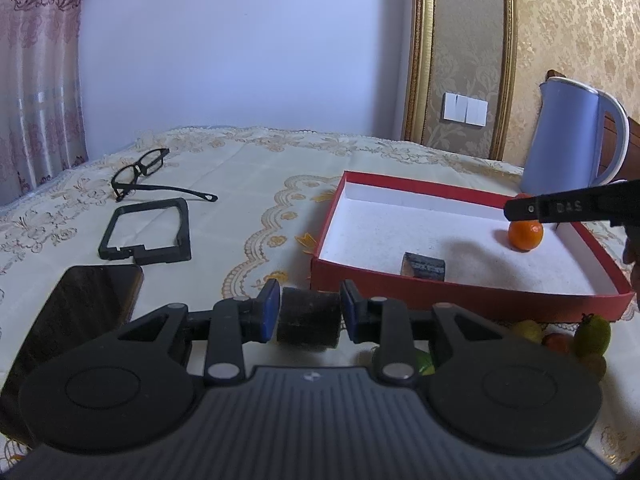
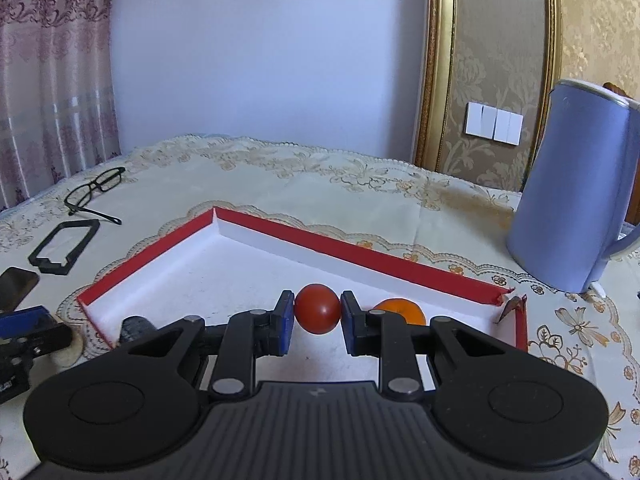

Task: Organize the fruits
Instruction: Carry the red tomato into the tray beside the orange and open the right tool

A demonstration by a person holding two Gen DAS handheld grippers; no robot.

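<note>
A red box with a white floor (image 1: 460, 300) (image 2: 360, 252) lies on the table. An orange (image 1: 525, 234) (image 2: 404, 309) and a dark block (image 1: 423, 266) (image 2: 136, 326) lie inside it. My right gripper (image 2: 317, 322) is shut on a red tomato (image 2: 318, 308) and holds it over the box floor; its finger (image 1: 560, 208) shows above the orange in the left wrist view. My left gripper (image 1: 308, 314) is shut on a dark cylinder (image 1: 308, 320) just outside the box's near wall. Several small fruits (image 1: 568, 338) lie in front of the box at the right.
Black glasses (image 1: 140, 172) (image 2: 94, 190), a black frame (image 1: 146, 228) (image 2: 64, 246) and a dark phone (image 1: 80, 312) (image 2: 16, 284) lie at the left on the embroidered tablecloth (image 1: 260, 208). A blue kettle (image 1: 568, 140) (image 2: 576, 188) stands behind the box at the right.
</note>
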